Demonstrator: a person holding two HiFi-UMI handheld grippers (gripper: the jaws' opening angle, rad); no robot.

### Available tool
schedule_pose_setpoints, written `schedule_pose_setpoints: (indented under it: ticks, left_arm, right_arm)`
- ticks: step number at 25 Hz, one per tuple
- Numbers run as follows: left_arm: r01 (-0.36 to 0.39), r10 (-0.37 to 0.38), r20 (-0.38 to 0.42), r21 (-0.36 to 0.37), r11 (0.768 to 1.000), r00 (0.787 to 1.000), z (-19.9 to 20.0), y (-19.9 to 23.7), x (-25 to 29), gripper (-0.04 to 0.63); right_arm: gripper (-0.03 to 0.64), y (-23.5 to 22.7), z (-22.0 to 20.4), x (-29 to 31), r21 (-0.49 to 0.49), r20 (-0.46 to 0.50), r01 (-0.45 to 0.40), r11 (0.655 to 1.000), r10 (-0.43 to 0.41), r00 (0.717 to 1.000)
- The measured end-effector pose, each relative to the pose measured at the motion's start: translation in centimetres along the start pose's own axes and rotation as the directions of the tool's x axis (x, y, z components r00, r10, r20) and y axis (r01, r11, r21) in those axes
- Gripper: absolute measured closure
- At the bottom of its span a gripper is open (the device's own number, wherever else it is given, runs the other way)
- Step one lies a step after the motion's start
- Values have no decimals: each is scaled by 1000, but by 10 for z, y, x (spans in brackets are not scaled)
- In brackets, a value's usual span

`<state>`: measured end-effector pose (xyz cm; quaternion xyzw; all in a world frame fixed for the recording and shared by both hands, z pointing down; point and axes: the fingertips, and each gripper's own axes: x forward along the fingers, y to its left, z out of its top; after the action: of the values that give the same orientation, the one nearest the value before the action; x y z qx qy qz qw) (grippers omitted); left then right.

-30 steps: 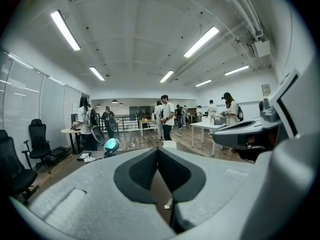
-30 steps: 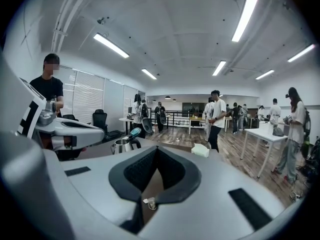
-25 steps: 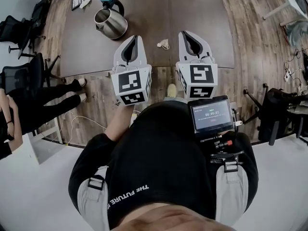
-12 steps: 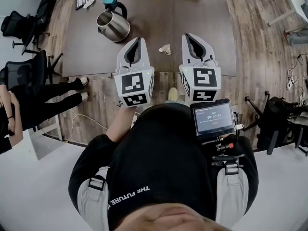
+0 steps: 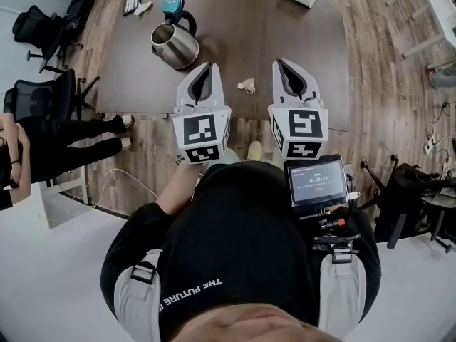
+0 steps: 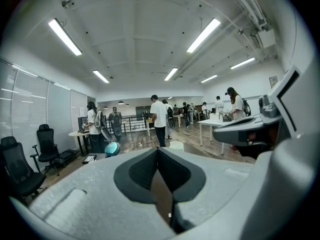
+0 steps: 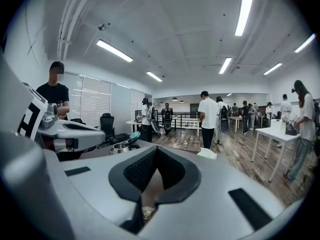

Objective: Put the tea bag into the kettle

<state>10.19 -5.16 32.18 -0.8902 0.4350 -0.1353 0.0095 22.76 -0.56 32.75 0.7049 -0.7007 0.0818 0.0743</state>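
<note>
Left gripper (image 5: pixel 206 70): jaws clenched, empty.
Right gripper (image 5: pixel 283 67): jaws clenched, empty.
Small pale tea bag (image 5: pixel 247 85): on dark brown table (image 5: pixel 285 27), between both grippers.
Rounded steel kettle (image 5: pixel 174 43): far left, well apart from bag.

The black shirt (image 5: pixel 235 251) reads "THE FUTURE"; the small screen (image 5: pixel 315 182) shows 00:00:04.

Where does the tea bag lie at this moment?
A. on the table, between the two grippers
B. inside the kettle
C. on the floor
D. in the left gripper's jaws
A: the head view shows the tea bag on the dark table between the left gripper and the right gripper, touching neither.
</note>
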Motion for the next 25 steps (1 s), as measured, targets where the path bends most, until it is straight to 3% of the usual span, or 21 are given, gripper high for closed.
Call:
schedule_pose_setpoints:
  ticks: [16,25]
  left_arm:
    - [-9,9,-1,2,1000,1000,3,6,-8,592]
    - [15,-15,-16,-6,1000,1000,2,31,15,592]
  right_arm:
    - [611,8,3,0,8,4,-15,1000,15,1000]
    - [611,14,9,29,11,-15,6,1000,-6,1000]
